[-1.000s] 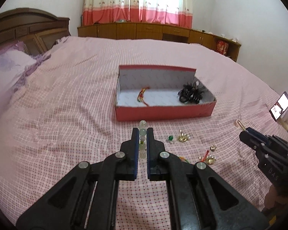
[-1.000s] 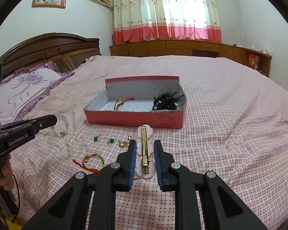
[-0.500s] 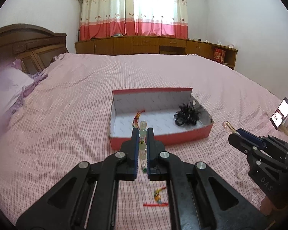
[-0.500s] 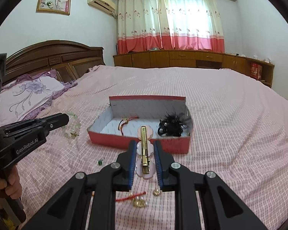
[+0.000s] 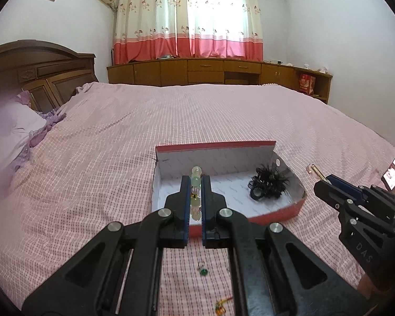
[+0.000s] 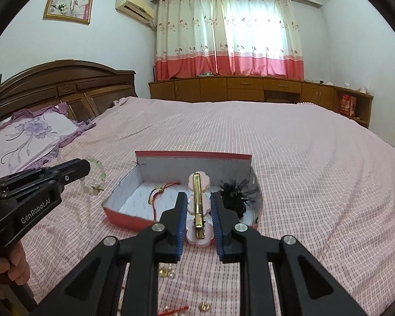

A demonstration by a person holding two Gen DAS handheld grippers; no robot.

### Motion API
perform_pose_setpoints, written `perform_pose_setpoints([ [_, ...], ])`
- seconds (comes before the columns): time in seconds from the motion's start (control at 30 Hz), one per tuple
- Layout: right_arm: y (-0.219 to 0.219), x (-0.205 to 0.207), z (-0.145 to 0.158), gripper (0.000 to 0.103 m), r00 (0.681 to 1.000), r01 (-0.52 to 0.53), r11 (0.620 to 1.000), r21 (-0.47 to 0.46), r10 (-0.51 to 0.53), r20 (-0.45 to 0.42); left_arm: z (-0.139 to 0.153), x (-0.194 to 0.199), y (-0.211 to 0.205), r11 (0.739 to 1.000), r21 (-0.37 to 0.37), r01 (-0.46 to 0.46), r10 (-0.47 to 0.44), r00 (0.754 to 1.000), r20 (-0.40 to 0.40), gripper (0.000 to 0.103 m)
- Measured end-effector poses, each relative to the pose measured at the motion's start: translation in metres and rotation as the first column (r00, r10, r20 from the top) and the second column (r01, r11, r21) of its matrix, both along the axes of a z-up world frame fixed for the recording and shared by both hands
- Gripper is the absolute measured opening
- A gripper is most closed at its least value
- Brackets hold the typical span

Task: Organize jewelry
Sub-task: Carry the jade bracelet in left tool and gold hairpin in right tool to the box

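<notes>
Black gripper [image 5: 195, 184], blue pads [image 6: 181, 226], silver screws

"GenRobot.AI" is printed in white on the side of the left gripper [image 6: 88, 167], at the left edge of the right wrist view. The letters "DAS" are embossed on the right gripper [image 5: 320, 184], at the lower right of the left wrist view.

A pale green bead bracelet [image 5: 195, 184] hangs clamped in the left gripper [image 5: 195, 187] above the open red box [image 5: 276, 214]. A pink flower hair clip [image 6: 197, 205] with a gold bar sits clamped lengthwise in the right gripper [image 6: 197, 210]. Inside the box lie a red cord bracelet [image 6: 159, 193] and a black feathery hairpiece [image 5: 267, 184]. A green earring [image 5: 203, 271] lies on the bed.
</notes>
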State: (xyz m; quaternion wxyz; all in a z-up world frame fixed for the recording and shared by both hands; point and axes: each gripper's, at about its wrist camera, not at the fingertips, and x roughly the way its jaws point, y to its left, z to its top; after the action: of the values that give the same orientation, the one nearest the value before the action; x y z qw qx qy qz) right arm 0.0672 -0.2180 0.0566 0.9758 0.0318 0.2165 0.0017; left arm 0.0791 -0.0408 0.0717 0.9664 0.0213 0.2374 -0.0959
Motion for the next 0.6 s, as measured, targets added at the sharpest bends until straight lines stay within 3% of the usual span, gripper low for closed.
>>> perform_pose_setpoints([
  [0.6,-0.015,0.068,-0.017,0.02,0.997,0.057,0.998,0.017,-0.056,-0.051,-0.022,0.056,-0.004,0.998,-0.017,-0.059,0.058,0.998,-0.026,0.0],
])
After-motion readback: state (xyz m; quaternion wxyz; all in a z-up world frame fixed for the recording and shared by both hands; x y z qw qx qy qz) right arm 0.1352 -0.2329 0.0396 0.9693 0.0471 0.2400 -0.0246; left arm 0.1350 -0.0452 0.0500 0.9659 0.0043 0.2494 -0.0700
